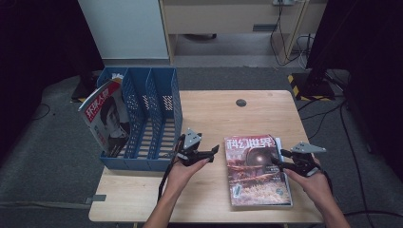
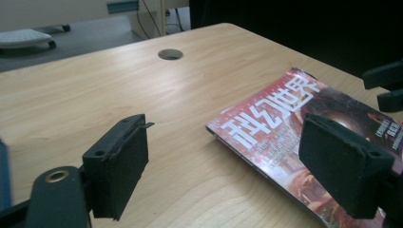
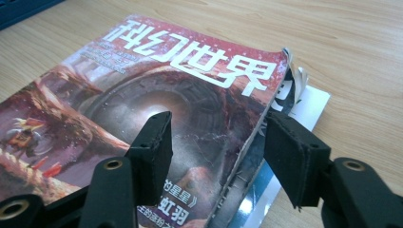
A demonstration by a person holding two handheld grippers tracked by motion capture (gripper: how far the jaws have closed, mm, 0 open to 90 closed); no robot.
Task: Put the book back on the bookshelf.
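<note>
red-covered magazine (image 1: 256, 168) lies flat, face up, on another magazine.

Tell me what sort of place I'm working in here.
Probably an office or lab corner set up for recording: a wooden desk with a cable hole, a blue file rack holding a magazine, and loose cables on the floor.

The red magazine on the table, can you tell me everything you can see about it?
The red magazine lies flat, cover up, on the wooden table, atop other printed sheets whose white edge peeks out. Its glossy cover shows big white characters above a round, dark metallic shape and reddish scenery. The right gripper straddles its lifted right edge, one jaw over the cover, one outside; whether the pads press it is unclear.
</note>
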